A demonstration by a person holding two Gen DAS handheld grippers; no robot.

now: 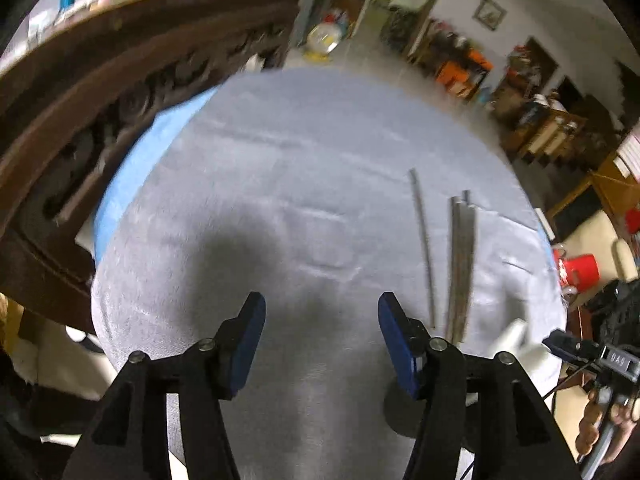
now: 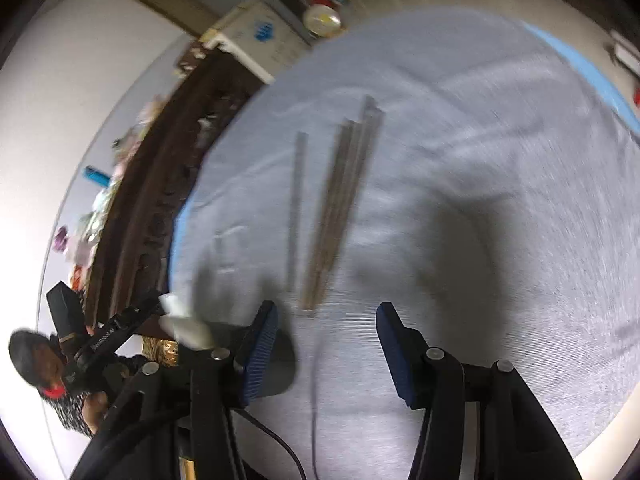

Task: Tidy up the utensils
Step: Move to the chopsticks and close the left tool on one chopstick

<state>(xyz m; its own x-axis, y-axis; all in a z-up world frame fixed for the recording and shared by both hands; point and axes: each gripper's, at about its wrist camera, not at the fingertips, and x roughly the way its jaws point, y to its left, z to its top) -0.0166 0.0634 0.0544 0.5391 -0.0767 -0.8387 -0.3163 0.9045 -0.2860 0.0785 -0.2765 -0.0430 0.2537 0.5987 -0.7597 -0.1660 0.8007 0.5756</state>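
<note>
**The sticks lie ahead of both our grippers, closer to the right one**

We are over a big round table with a pale grey cloth on it. A dark carved wooden bench stands past the table's edge, on the left side of our left gripper's view.

On the cloth lies a bunch of long thin grey metal sticks, which look like chopsticks. They touch each other along their length. One more thin grey metal stick lies alone just beside the bunch, not touching it.

The sticks point away from us, almost the same way our fingers point. So their near ends face the jaws, and a grab would have to go across them.

From our right gripper, the near ends of the bunch sit just ahead of the gap, a little toward its left finger. From our left gripper, the same sticks lie ahead and off past its right finger. We think the right hand is nearer to them.

Both grippers have their jaws apart, with blue pads, and nothing is between them. Only cloth shows in each gap.

The pictures are blurry, so we cannot count the sticks in the bunch.
</note>
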